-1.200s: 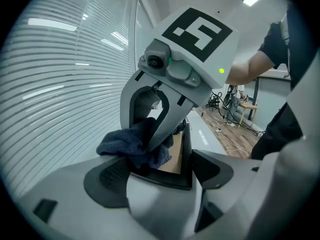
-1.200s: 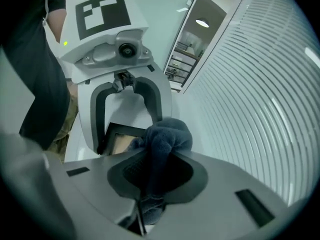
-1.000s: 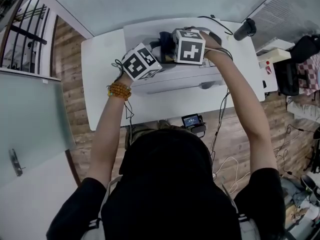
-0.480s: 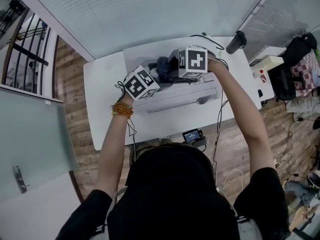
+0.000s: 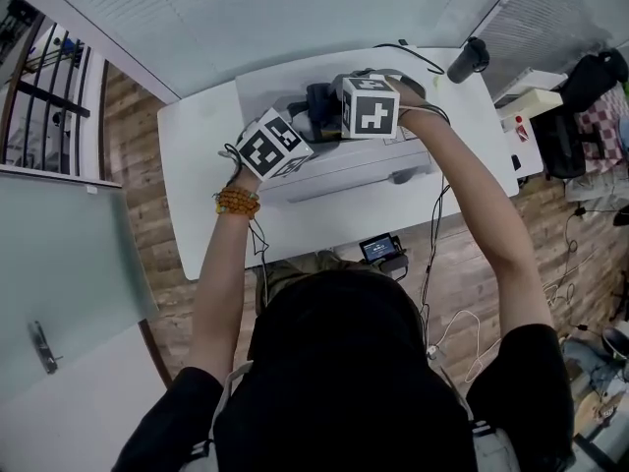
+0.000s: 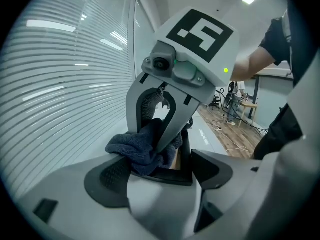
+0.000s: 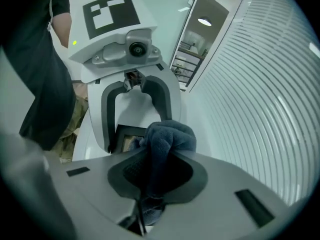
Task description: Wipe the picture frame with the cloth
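Right gripper [image 7: 155,178] edged left, pinching cloth [image 7: 168,136] against picture frame [image 7: 125,133], left gripper [image 6: 165,171] seemingly clamping frame.

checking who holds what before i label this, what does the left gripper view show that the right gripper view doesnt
Only the left gripper view: the left tongs closed on the picture frame by its edge, and a wooden floor with cables behind. Only the right gripper view: the right tongs pinching the cloth, plus a doorway with a ceiling light. Both: the dark cloth at the frame, and the window blinds.
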{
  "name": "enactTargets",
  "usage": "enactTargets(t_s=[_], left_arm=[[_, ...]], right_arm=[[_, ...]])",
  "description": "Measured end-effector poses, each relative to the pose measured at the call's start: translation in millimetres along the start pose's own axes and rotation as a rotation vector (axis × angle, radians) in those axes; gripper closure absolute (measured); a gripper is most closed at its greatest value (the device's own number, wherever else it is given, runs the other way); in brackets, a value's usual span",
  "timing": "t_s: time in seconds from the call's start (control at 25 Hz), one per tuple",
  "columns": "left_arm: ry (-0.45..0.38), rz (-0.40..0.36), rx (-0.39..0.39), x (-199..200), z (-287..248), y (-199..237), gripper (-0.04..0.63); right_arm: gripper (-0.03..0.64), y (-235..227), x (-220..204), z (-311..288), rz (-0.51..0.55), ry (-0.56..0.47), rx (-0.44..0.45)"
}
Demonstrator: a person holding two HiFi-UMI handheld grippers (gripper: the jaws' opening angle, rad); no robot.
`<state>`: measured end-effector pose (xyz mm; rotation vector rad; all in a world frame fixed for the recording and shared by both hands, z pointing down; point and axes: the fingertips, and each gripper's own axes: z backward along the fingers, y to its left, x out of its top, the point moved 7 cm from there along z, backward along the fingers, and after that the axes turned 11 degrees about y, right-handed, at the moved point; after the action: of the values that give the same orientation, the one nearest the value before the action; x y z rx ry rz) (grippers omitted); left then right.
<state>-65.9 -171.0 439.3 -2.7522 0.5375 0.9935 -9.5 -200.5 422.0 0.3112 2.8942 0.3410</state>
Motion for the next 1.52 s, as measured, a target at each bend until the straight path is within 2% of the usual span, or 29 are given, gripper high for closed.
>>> enactTargets(t_s=[0.28, 0.44, 0.52, 0.64, 0.72, 0.8, 1.0, 1.2, 1.4, 1.48, 1.52], left_arm=[[-0.011, 0.003, -0.001, -0.5, -5.1, 0.0, 0.225], [-0.004, 0.005, 0.0, 1.1, -0.4, -1.5, 0.225], [-0.005, 0.009, -0.006, -0.4, -1.0, -3.9, 0.225], [-0.006, 0.004, -0.012, -0.7, -2.1, -2.3, 0.225], [-0.008, 0.0, -0.007, 0.6, -1.0, -0.6, 0.226], [-0.007, 0.001, -0.004, 1.0, 0.2, -1.4, 0.227], [0.0, 0.0, -0.002, 0.9, -0.4, 0.2, 0.227], [0.0, 0.004, 0.008, 1.4, -1.4, 1.6, 0.227], [-0.005, 0.006, -0.001, 2.3, -2.6, -1.1, 0.227], [-0.007, 0.01, -0.006, 1.2, -2.3, -2.8, 0.227], [-0.009, 0.011, -0.009, 0.7, -2.7, -3.5, 0.227]], right_arm=[[0.574, 6.0, 4.5, 0.3, -0.041, -0.001, 0.216], [0.574, 9.7, 5.5, 4.0, 0.016, -0.021, 0.26], [0.572, 8.7, 1.2, 10.4, 0.062, -0.065, 0.23], [0.571, -10.4, -6.4, 27.3, 0.05, -0.106, 0.126], [0.571, -22.5, -10.4, 31.8, 0.083, -0.035, 0.026], [0.571, -23.4, -13.3, 20.7, 0.129, 0.043, -0.035], [0.575, -10.4, -6.9, 0.3, 0.106, 0.069, -0.066], [0.589, 8.7, 4.9, 2.0, 0.134, 0.087, 0.029], [0.588, 13.2, -0.5, 6.6, 0.122, -0.018, 0.205], [0.586, 7.9, -6.1, 12.3, 0.136, -0.069, 0.237], [0.579, 2.7, -10.0, 16.5, 0.137, -0.078, 0.227]])
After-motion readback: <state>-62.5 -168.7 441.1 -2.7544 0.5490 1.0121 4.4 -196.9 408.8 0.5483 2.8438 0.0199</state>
